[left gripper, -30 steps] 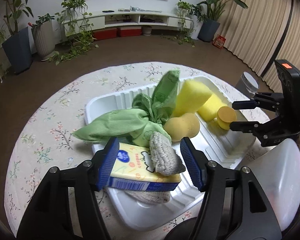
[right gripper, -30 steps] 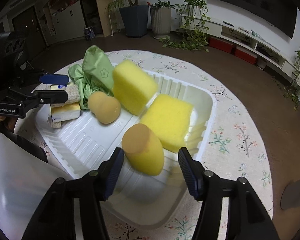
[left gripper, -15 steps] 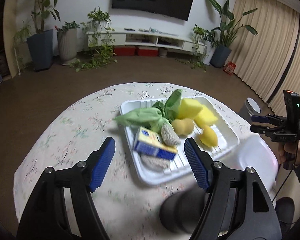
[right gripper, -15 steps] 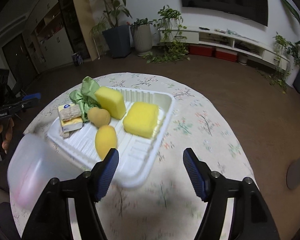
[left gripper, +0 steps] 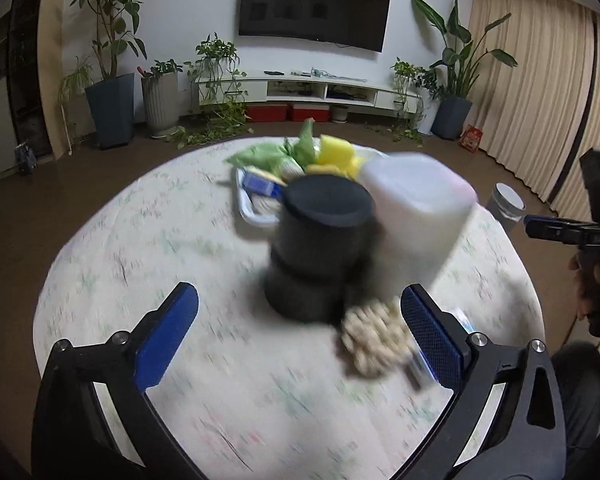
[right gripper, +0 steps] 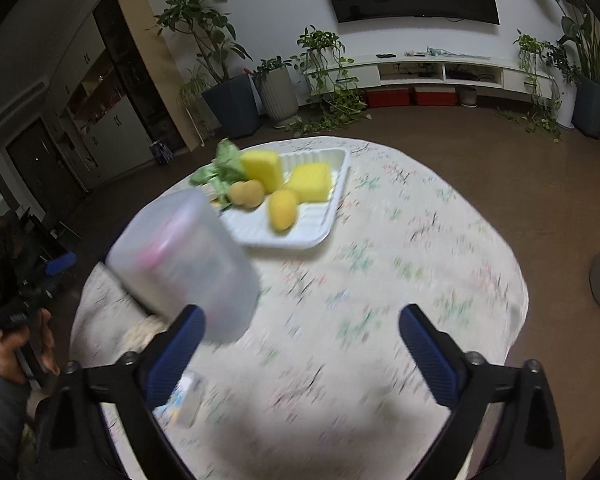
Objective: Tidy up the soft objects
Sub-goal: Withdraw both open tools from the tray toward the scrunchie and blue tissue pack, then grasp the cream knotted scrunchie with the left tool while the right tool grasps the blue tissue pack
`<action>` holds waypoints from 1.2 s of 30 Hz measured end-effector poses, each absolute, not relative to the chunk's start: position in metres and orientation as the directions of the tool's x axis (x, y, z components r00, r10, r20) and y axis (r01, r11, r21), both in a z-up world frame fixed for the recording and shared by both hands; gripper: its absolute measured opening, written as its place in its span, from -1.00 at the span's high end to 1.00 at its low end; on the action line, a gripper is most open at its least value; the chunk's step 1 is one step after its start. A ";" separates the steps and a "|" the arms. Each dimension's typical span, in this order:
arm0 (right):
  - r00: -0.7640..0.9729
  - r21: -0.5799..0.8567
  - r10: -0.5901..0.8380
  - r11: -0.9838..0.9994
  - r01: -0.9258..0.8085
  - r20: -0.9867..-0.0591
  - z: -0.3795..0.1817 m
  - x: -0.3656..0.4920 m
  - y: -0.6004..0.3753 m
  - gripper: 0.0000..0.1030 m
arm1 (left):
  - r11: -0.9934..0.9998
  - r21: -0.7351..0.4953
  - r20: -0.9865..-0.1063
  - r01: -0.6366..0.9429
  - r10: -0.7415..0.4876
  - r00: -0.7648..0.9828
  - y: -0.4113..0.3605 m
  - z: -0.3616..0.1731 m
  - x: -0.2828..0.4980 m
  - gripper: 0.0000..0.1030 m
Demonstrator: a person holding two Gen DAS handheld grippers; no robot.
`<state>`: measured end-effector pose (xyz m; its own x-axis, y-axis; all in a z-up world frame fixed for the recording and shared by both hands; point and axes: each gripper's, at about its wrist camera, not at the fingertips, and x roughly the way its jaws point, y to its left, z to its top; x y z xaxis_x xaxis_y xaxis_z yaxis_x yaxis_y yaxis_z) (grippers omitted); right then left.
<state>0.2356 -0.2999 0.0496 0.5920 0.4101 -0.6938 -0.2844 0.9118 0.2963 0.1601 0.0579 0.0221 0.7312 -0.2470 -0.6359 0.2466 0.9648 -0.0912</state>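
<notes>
Claws, left (left gripper: 300, 332) and right (right gripper: 302, 346), have just been opening and gape empty, so next line one squarely over the knitted scrubber (left gripper: 374, 338) beside the black cup (left gripper: 320, 252) before closing gently.

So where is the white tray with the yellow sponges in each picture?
Left wrist view: the white tray sits at centre top, far across the table, mostly hidden behind the black cylinder and the translucent plastic container.
Right wrist view: the tray lies left of centre, upper half, in plain sight.
Shared landmark: the translucent plastic container, just in front of the tray in both.
</notes>
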 end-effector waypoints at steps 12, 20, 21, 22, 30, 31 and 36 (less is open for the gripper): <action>0.607 0.230 0.336 0.941 -0.248 -0.721 0.020 0.126 -0.236 -1.00 | 0.978 -0.040 -0.648 0.206 -0.182 0.739 0.001 0.002 0.119 -1.00; 0.569 0.240 0.340 0.939 -0.246 -0.749 -0.007 0.110 -0.205 -1.00 | 0.984 -0.008 -0.687 0.177 -0.134 0.714 -0.010 -0.013 0.135 -1.00; 0.571 0.223 0.333 0.941 -0.256 -0.750 -0.008 0.109 -0.198 -1.00 | 0.985 -0.009 -0.691 0.171 -0.130 0.711 -0.010 -0.015 0.139 -1.00; 0.570 0.215 0.331 0.941 -0.263 -0.752 -0.009 0.108 -0.195 -1.00 | 0.985 -0.012 -0.697 0.170 -0.130 0.705 -0.011 -0.018 0.142 -1.00; 0.572 0.192 0.317 0.944 -0.269 -0.756 -0.012 0.115 -0.182 -1.00 | 0.991 -0.019 -0.716 0.133 -0.106 0.690 -0.007 -0.029 0.157 -1.00; 0.570 0.193 0.318 0.943 -0.269 -0.757 -0.013 0.117 -0.181 -1.00 | 0.991 -0.017 -0.720 0.131 -0.104 0.686 -0.007 -0.030 0.158 -1.00; 0.569 0.188 0.310 0.946 -0.264 -0.762 -0.017 0.125 -0.174 -1.00 | 0.992 -0.012 -0.736 0.122 -0.092 0.670 -0.006 -0.036 0.168 -1.00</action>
